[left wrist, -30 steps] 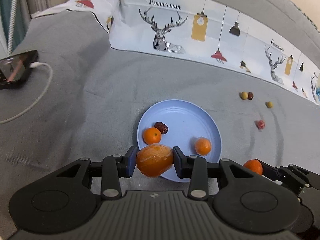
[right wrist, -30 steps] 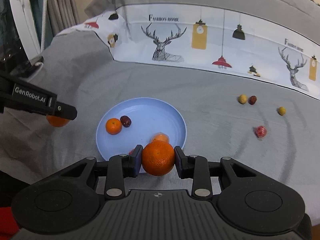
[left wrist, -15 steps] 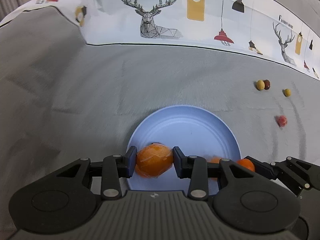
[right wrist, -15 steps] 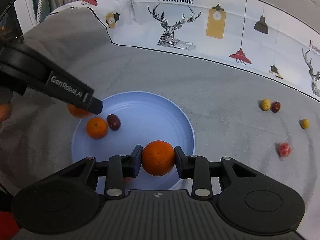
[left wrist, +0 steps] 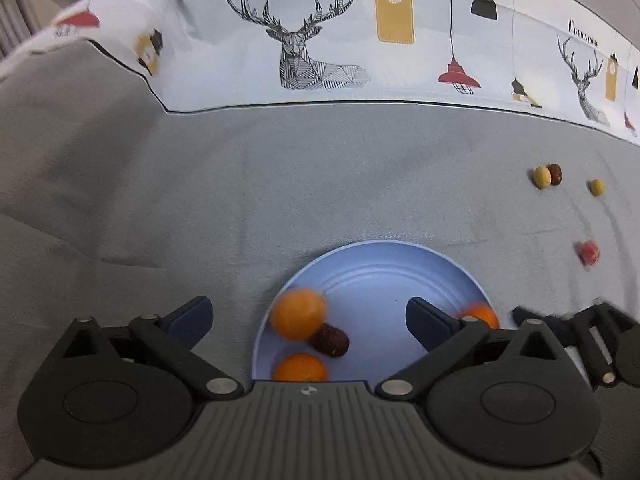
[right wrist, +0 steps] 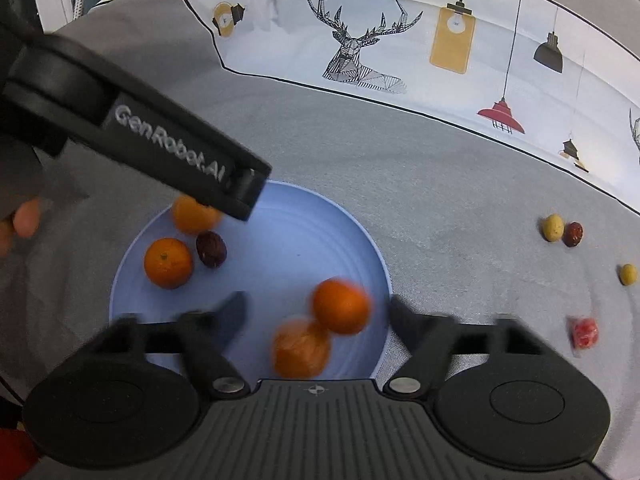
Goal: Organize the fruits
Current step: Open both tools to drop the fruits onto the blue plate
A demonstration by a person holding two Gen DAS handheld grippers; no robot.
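A light blue plate (left wrist: 372, 246) (right wrist: 360, 236) lies on the grey cloth. My left gripper (left wrist: 310, 318) hangs over its left part, jaws opening wide; a blurred orange (left wrist: 298, 313) lies free between them, touching neither pad, beside a dark date (left wrist: 330, 340) and another orange (left wrist: 300, 368). My right gripper (right wrist: 318, 312) is over the plate's near right part, jaws opening, blurred. A loose orange (right wrist: 340, 306) sits between its fingers against a wrapped orange (right wrist: 300, 348). In the right wrist view the left gripper's finger (right wrist: 180, 152) partly covers the released orange (right wrist: 194, 214).
To the right of the plate, on the cloth, lie a yellow fruit (right wrist: 553, 228), a dark red date (right wrist: 573, 234), another small yellow fruit (right wrist: 628, 274) and a red wrapped piece (right wrist: 584, 332). A deer-print cloth (left wrist: 320, 40) borders the far side. A person's hand (right wrist: 24, 220) shows at the left.
Both grippers came down over the plate and opened, letting go of their oranges, which now lie on the plate. The phone and cable have left the left wrist view.
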